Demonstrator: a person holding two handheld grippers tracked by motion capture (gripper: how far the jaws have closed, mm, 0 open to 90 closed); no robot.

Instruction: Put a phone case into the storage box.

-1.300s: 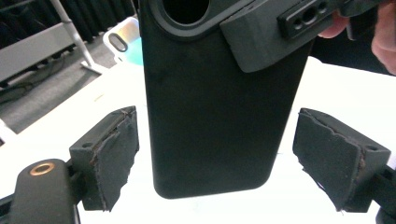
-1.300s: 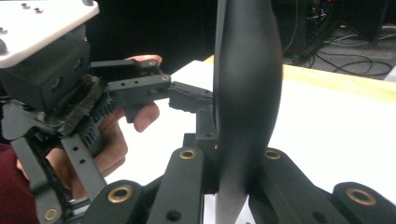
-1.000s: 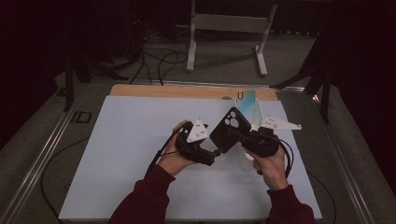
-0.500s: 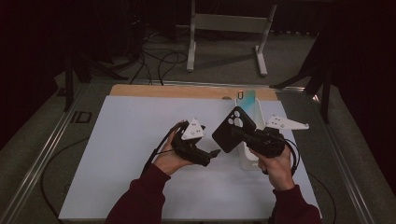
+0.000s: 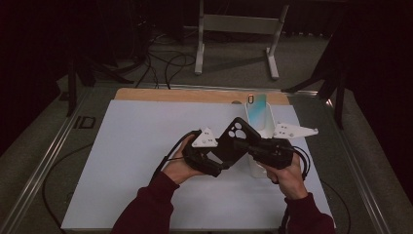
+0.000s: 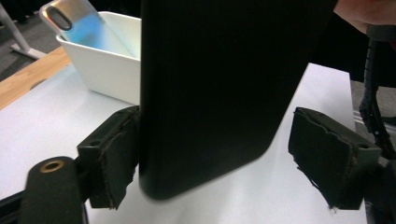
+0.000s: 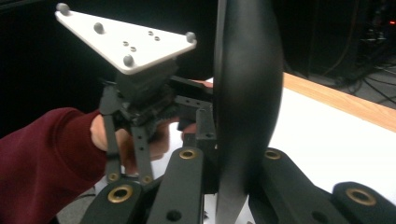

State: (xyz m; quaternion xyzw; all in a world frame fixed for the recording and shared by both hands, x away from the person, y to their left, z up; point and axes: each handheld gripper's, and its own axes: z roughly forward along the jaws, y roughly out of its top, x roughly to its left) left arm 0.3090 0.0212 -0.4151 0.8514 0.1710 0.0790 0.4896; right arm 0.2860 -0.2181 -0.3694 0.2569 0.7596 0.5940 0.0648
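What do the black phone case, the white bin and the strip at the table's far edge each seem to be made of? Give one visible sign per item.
Black phone case: probably matte plastic or rubber; dull sheen, rounded corners.
White bin: likely moulded plastic; smooth, even walls.
Far strip: looks like wood; tan, grainy.
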